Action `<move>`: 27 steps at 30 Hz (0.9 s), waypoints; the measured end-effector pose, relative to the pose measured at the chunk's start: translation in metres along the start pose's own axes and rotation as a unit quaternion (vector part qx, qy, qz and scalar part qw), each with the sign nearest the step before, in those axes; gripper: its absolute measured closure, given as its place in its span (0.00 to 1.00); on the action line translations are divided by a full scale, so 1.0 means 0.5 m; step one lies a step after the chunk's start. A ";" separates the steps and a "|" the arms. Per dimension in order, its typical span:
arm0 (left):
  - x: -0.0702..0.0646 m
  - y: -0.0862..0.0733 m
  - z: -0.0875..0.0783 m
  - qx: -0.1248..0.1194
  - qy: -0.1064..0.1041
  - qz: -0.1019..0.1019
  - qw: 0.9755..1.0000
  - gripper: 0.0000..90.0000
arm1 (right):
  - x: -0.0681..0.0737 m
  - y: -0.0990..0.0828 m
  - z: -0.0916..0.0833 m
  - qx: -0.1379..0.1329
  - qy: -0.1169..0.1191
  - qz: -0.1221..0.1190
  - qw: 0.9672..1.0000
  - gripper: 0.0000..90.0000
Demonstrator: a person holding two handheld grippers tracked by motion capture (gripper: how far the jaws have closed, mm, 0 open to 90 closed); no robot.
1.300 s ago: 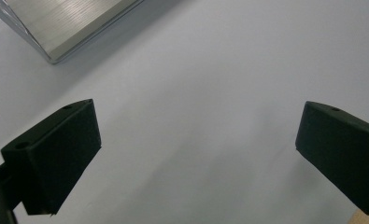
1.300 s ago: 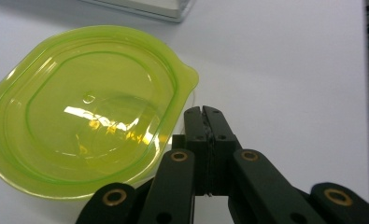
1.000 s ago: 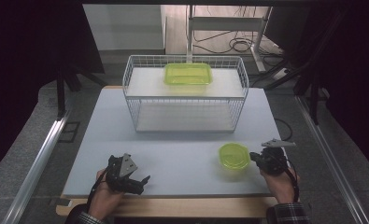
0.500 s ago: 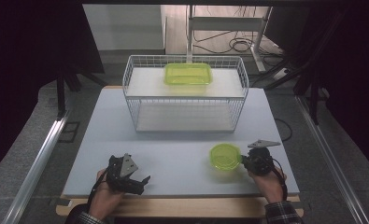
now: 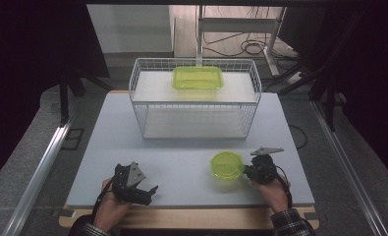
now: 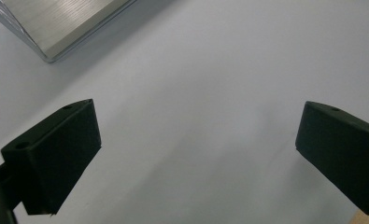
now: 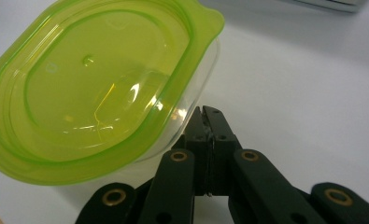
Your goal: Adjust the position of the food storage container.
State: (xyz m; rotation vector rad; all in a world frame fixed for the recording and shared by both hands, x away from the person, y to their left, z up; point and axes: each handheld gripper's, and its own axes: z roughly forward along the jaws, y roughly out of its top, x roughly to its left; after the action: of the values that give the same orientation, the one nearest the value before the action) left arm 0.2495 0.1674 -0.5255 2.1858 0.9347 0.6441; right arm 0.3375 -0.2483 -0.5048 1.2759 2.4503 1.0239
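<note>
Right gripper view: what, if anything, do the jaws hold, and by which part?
The right gripper is shut beside the round green-lidded container, at its clear wall under the lid rim. Whether it pinches the wall cannot be told.

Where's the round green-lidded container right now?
In the high view, the round container sits on the table near its front right, directly left of the right tongs and in front of the wire basket.

2 green-lidded containers, 1 wire basket, 1 table, 2 grippers.
</note>
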 end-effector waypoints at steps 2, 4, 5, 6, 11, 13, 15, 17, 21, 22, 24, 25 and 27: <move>0.000 0.000 0.000 0.001 -0.001 -0.002 1.000 0.00 | 0.008 0.005 0.009 0.001 0.007 -0.001 1.000 0.98; 0.001 0.000 0.000 0.004 -0.001 0.002 1.000 0.00 | 0.014 0.010 0.020 0.002 0.014 -0.007 1.000 0.98; 0.001 0.000 0.000 0.005 -0.001 0.003 1.000 0.00 | 0.018 0.013 0.025 0.003 0.017 -0.008 1.000 0.98; 0.000 0.000 0.000 0.004 -0.001 0.001 1.000 0.00 | 0.024 0.018 0.034 0.003 0.026 -0.010 1.000 0.98; 0.001 0.000 -0.001 0.005 -0.001 0.003 1.000 0.00 | 0.043 0.034 0.053 0.001 0.045 -0.016 0.999 0.98; 0.000 0.000 0.000 0.005 0.000 0.002 1.000 0.00 | 0.053 0.041 0.063 0.001 0.055 -0.021 0.998 0.98; 0.000 0.000 0.000 0.005 0.000 0.002 1.000 0.00 | 0.064 0.046 0.071 0.003 0.061 -0.027 0.998 0.98; 0.000 0.000 0.000 0.005 0.000 0.002 1.000 0.00 | 0.073 0.050 0.078 0.005 0.065 -0.032 0.997 0.98; -0.001 0.000 0.000 0.005 0.000 0.003 1.000 0.00 | 0.094 0.056 0.092 0.009 0.075 -0.042 0.996 0.98; -0.001 0.000 0.000 0.005 0.000 0.003 1.000 0.00 | 0.097 0.057 0.095 0.009 0.076 -0.045 0.996 0.98; -0.001 0.000 0.000 0.006 0.000 0.003 1.000 0.00 | 0.102 0.057 0.098 0.013 0.073 -0.053 0.996 0.97; -0.001 0.000 0.000 0.006 0.000 0.003 1.000 0.00 | 0.102 0.057 0.098 0.013 0.073 -0.053 0.996 0.97; 0.001 0.000 0.000 0.007 -0.001 0.003 1.000 0.00 | 0.097 0.055 0.091 0.008 0.062 -0.057 0.996 0.96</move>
State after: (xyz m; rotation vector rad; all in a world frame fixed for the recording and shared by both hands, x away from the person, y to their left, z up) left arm 0.2495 0.1678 -0.5253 2.2028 0.9351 0.6391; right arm 0.3467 -0.1775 -0.5138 1.0931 2.5954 1.0853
